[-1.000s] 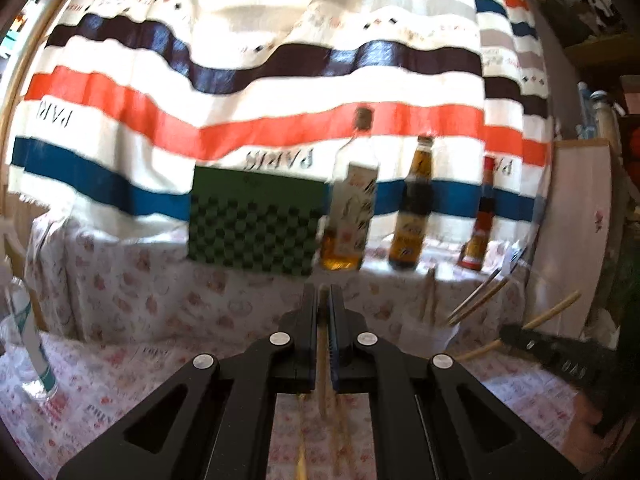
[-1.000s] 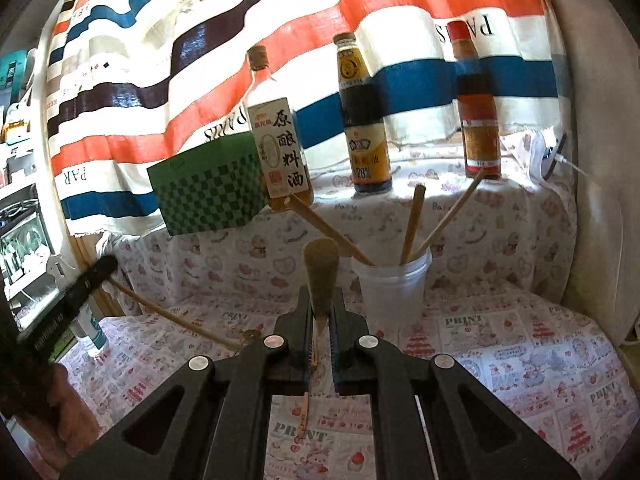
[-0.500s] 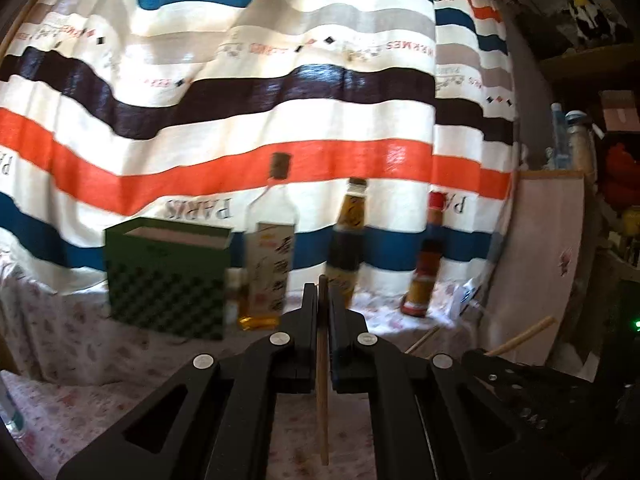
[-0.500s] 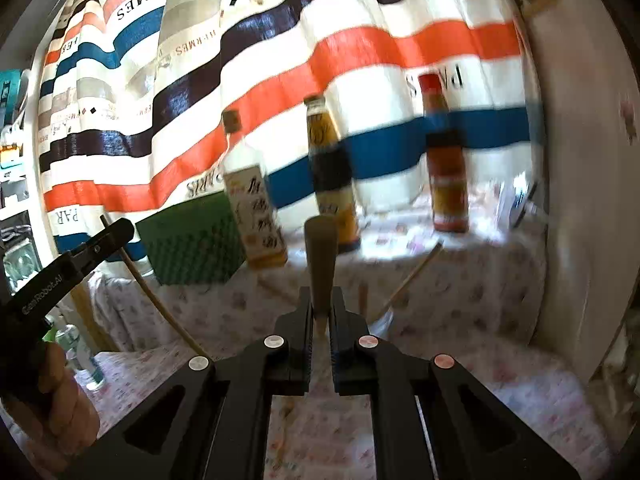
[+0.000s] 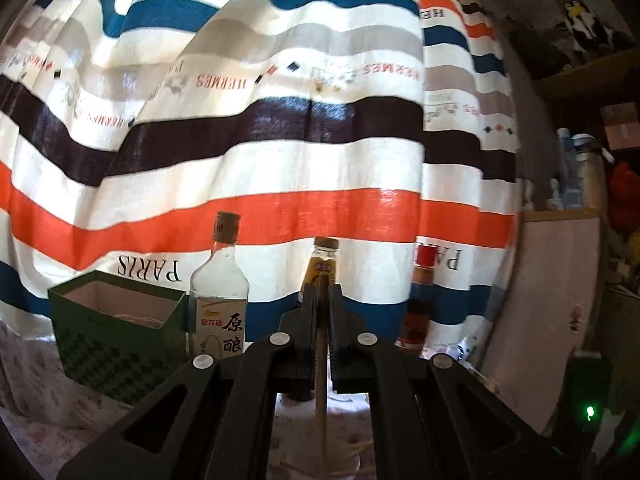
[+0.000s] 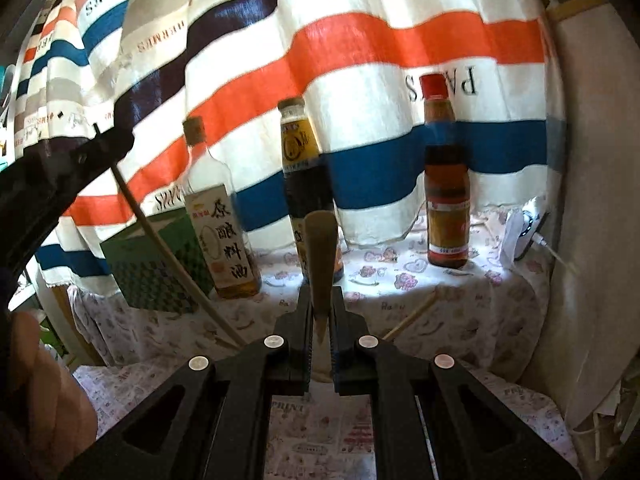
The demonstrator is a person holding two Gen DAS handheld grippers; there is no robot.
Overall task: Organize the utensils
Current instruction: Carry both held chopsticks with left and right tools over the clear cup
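Three bottles (image 6: pixel 308 184) and a green checked box (image 5: pixel 116 332) — before a striped cloth (image 5: pixel 280 140)

Matt black plastic left gripper (image 5: pixel 321 300), silver metal rivets. Pale wooden chopstick (image 5: pixel 321 360), smooth. Wooden spatula handle (image 6: pixel 320 248), matt. Glossy glass bottles (image 6: pixel 446 184). Coarse woven striped curtain (image 5: pixel 280 140). Printed cloth on table (image 6: pixel 440 280). Green cardboard box (image 5: pixel 116 340).

Home kitchen corner — sauce bottles (image 6: pixel 446 184) on patterned tablecloth (image 6: pixel 400 280), striped curtain (image 5: pixel 280 160) behind.
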